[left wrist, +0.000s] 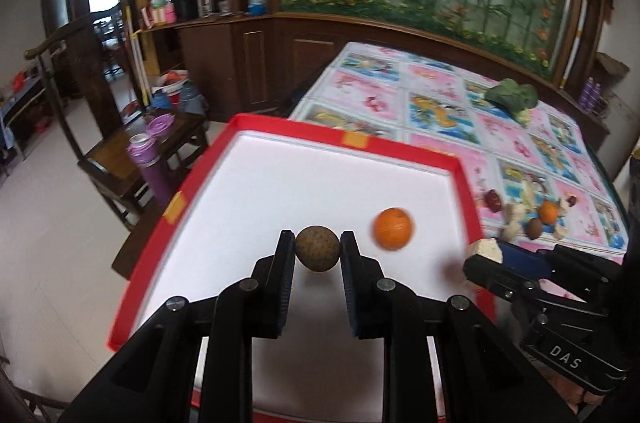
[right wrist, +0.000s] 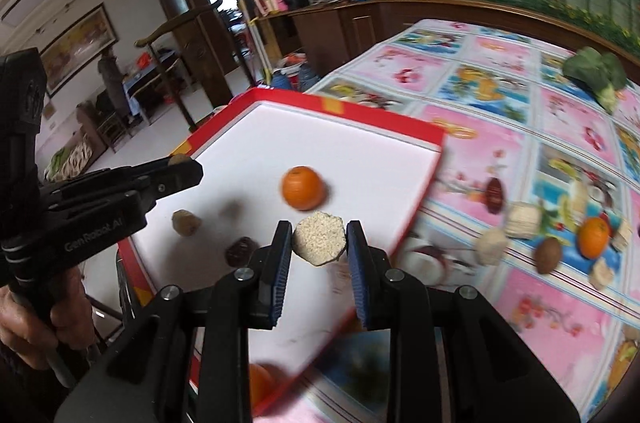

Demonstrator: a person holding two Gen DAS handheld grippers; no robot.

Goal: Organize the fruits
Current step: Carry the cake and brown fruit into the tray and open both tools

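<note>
Two grippers worked over a red-rimmed white tray (right wrist: pixel 400 127) at the left edge of a table under a pink cartoon cloth (right wrist: pixel 500 71). To the left, the left gripper (left wrist: pixel 318 247) pinched a brown, speckled round fruit (left wrist: pixel 318 253) between its pads, above the tray floor. An orange (left wrist: pixel 393 233) lay just to its right in the tray. Further right, the right gripper (right wrist: pixel 319 241) was clamped on a pale, grainy cut piece (right wrist: pixel 319 237) over the tray's near side. Out on the cloth sat the loose pile: a second orange (right wrist: pixel 594 237), a brown fruit (right wrist: pixel 548 255), a dark red one (right wrist: pixel 495 193) and pale chunks. A broccoli head (right wrist: pixel 596 73) lay well apart at the far right.
</note>
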